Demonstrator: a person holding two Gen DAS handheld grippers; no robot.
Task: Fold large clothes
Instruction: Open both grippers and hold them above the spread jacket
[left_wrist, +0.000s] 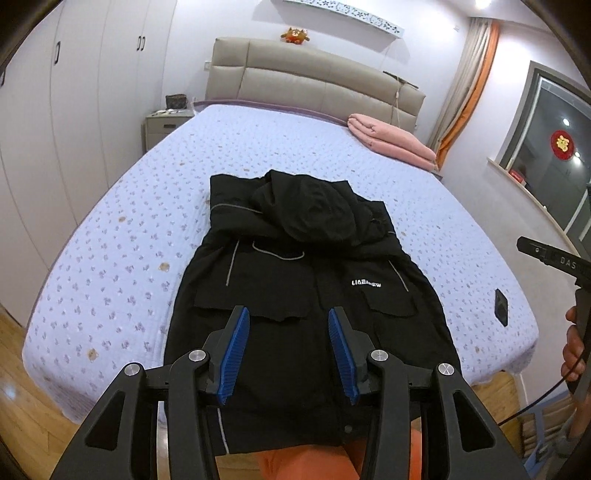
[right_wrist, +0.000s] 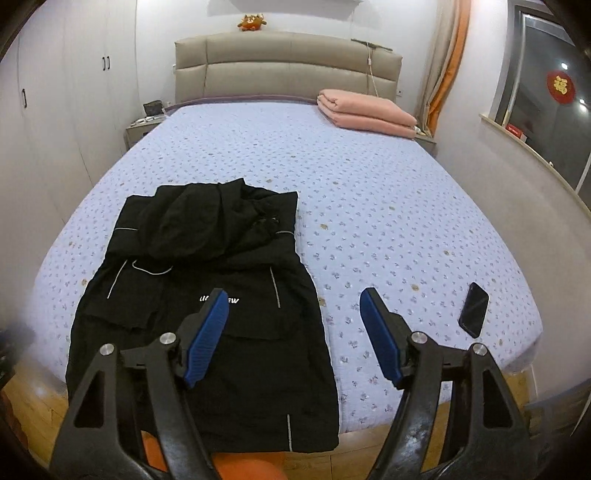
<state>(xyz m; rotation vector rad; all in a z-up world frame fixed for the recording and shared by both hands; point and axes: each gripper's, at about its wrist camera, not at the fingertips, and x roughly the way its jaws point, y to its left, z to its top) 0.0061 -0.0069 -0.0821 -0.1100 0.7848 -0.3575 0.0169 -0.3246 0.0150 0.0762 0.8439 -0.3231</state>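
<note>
- Left wrist view: black jacket spread flat on the bed, centre of frame, hood bunched at its upper end, hem overhanging the near edge; white lettering on the chest.
- Left hand-held gripper low in frame, open, nothing between the blue pads.
- Right wrist view: jacket lower left; phone at right; folded pink blanket upper right.
- Right hand-held gripper open wide, empty.

Both wrist views look from beyond the bed foot, angled down toward the headboard. Left view sits over the black jacket; right view sits further right. Shared: jacket, phone, pink blanket.
</note>
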